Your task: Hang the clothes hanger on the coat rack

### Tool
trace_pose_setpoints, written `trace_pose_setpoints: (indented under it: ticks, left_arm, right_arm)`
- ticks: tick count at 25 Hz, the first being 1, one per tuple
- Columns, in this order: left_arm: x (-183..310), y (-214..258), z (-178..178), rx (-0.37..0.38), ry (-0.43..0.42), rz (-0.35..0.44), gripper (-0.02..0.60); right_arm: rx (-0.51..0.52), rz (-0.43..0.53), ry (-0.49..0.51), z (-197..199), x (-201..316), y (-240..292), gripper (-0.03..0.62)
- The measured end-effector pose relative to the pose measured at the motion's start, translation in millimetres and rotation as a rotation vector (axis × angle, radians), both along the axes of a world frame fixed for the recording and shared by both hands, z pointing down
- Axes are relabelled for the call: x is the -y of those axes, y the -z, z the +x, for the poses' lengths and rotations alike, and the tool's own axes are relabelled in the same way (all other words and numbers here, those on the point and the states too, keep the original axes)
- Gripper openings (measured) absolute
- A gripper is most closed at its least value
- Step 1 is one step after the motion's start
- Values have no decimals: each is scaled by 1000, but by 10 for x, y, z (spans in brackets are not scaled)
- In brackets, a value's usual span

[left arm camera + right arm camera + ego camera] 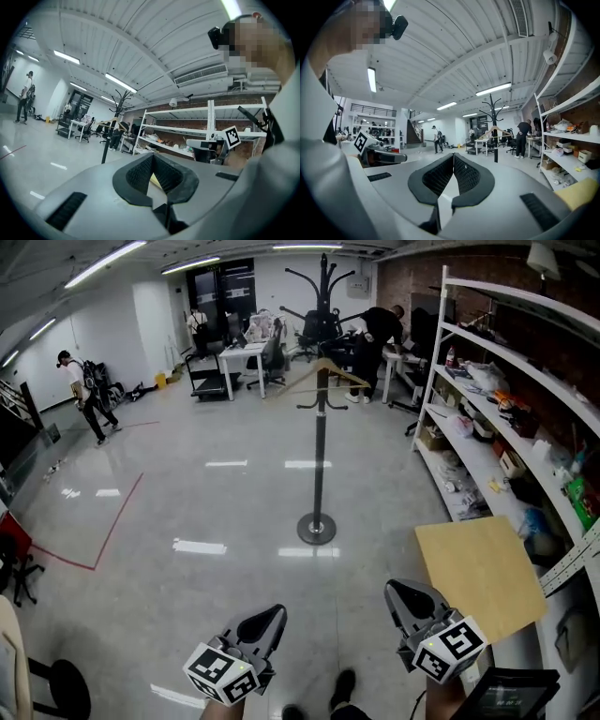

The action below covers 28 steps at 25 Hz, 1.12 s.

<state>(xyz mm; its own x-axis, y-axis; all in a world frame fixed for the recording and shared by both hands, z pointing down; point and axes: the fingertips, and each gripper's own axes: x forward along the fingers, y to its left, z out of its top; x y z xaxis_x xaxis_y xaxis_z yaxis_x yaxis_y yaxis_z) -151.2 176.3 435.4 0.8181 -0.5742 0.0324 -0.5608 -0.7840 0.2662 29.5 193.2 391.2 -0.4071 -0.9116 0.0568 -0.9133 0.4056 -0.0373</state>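
A black coat rack stands on a round base in the middle of the floor. A wooden clothes hanger hangs on it at about mid height, below the top hooks. Both grippers are held low, well short of the rack. My left gripper is shut and empty; so is my right gripper. In the left gripper view the rack and hanger are far beyond the closed gripper. The right gripper view shows the rack and hanger past the closed gripper.
White shelving full of goods runs along the right. A light wooden board lies near my right gripper. Desks and chairs stand at the back, where a person bends over. Another person walks far left. Red tape marks the floor.
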Motion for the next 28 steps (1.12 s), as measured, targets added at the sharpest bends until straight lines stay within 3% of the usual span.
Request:
trace_pose_setpoints:
  ticks: [5,9,20,28]
  left_arm:
    - [-326,-51,-183,-24,-36,-23,-2]
    - [-498,110,-208,-43,-48,12,-2]
    - [-1073,417,278,-9,-59,69,-2]
    - [-1302,435,482,32,0,60,-2]
  right_arm:
    - [-10,-33,-56,-147,-414,27,8]
    - [-24,-13,-57,-207,-613,118,8]
    - [-9,39,1,120,-1101,314,8]
    - [-6,29,14,438,-1342,258,6]
